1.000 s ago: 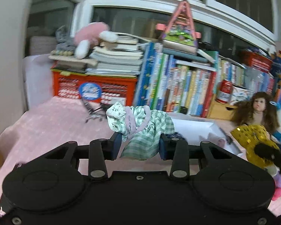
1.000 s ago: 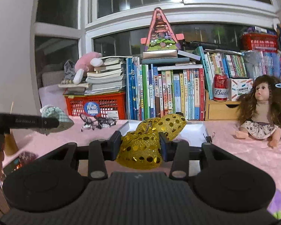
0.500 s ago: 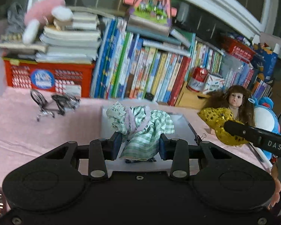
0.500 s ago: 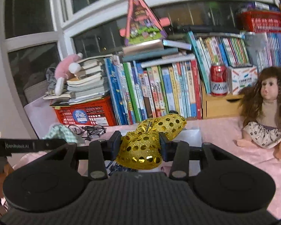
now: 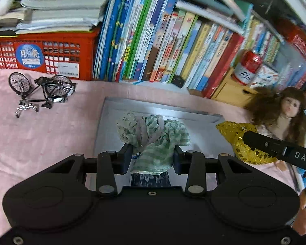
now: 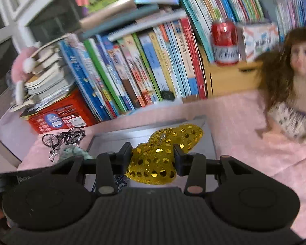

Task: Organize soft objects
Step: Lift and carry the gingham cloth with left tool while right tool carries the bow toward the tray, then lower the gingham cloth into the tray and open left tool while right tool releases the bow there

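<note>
- Left wrist view: my left gripper is clamped on a bundle of green checked cloth, pads pressing in on both sides of it, a paler speckled fold bulging at the top left.
- The bundle hangs above a grey tray that lies on the pink tablecloth; a dark patterned piece of fabric shows in the tray just under it.
- To the right, my right gripper comes in side-on, holding the gold sequinned pouch near the tray's right edge, in front of a brown-haired doll.
- A miniature bicycle stands on the cloth at left, before a red crate with stacked papers; a row of books lines the back, and a red can sits on a small wooden box.
- Right wrist view: my right gripper is closed around the gold sequinned pouch, which bulges forward past the pads, over the grey tray.
- The green cloth peeks in at the lower left, beside the miniature bicycle.
- The doll sits on the pink cloth at right, blurred; the red can stands behind on the wooden box.
</note>
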`<action>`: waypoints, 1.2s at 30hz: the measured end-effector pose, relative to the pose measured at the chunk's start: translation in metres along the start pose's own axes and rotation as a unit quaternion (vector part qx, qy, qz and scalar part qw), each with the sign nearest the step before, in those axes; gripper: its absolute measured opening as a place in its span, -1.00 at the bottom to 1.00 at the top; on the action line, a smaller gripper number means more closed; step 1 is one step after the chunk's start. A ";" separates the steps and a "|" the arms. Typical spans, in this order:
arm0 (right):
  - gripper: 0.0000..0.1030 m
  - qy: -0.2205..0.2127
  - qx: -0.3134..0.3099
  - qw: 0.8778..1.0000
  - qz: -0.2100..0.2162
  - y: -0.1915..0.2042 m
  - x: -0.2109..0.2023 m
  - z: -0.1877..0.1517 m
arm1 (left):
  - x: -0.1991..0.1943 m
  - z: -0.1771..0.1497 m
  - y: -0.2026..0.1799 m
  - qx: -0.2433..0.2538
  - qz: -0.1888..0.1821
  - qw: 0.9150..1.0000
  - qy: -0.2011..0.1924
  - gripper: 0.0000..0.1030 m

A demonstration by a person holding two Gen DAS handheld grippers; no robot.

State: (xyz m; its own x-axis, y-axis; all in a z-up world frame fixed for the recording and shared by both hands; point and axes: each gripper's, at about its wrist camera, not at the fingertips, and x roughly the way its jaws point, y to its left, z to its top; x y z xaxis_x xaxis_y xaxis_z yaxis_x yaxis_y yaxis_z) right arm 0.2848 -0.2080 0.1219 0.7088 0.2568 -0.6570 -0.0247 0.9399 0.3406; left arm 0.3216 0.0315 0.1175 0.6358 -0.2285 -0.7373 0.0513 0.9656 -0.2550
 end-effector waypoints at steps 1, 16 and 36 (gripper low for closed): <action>-0.08 0.006 0.006 1.000 -0.001 -0.002 0.006 0.001 | 0.008 0.003 -0.001 0.000 0.007 1.000 0.005 -0.27; -0.06 0.058 0.007 0.998 -0.023 -0.011 0.075 0.001 | 0.076 0.009 -0.007 0.015 0.033 0.998 0.048 -0.27; -0.06 0.101 -0.018 0.994 -0.047 -0.008 0.094 -0.012 | 0.091 -0.004 -0.009 0.032 0.031 0.996 0.077 -0.26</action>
State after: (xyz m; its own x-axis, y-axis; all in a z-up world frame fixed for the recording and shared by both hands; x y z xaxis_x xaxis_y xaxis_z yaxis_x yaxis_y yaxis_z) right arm 0.3431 -0.1883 0.0489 0.5527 0.2035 -0.8082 0.0073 0.9685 0.2488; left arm 0.3762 0.0016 0.0500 0.5139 -0.1801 -0.8387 0.0676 0.9832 -0.1696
